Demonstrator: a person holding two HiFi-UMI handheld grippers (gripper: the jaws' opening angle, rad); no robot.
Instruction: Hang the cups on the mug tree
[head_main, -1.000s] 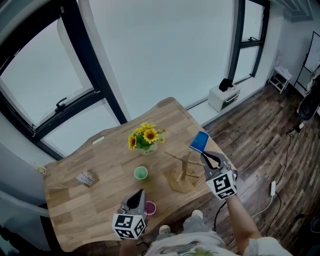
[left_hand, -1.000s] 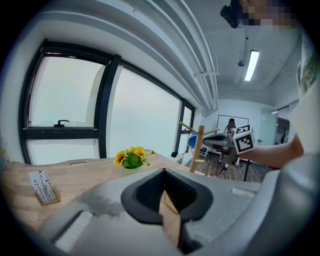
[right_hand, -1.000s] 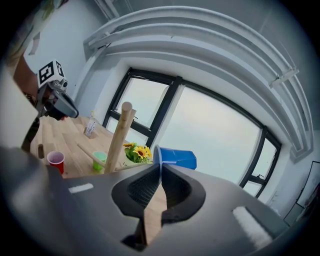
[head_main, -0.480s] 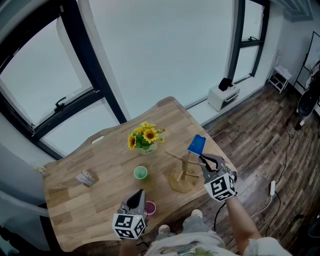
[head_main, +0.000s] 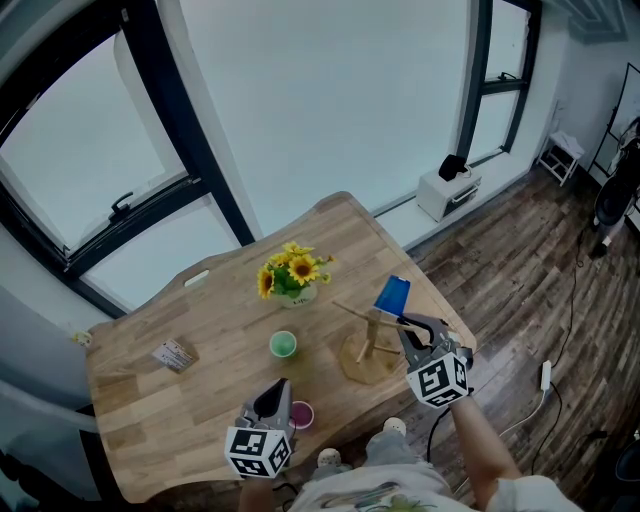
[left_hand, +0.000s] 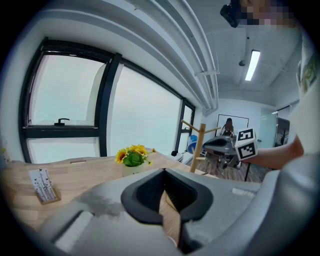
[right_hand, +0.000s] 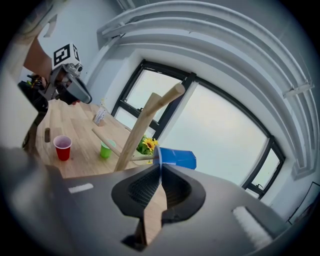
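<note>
Grey and empty, the left tool (head_main: 275, 393) sits at the lower centre of the head view with its tips together, half covering a red cup (head_main: 301, 415) on the wooden bench (head_main: 200, 400). To its right, the right tool (head_main: 404, 322) is closed on the rim of the blue cup (head_main: 392, 295). The cup lies on its side in the air, long axis about level, mouth toward the tool and base away, just right of the mug tree (head_main: 366, 345); whether a peg has entered its mouth is hard to tell. Farther up stand a green cup (head_main: 283, 345), sunflowers (head_main: 291, 275) and, at left, a small card holder (head_main: 173, 356).
</note>
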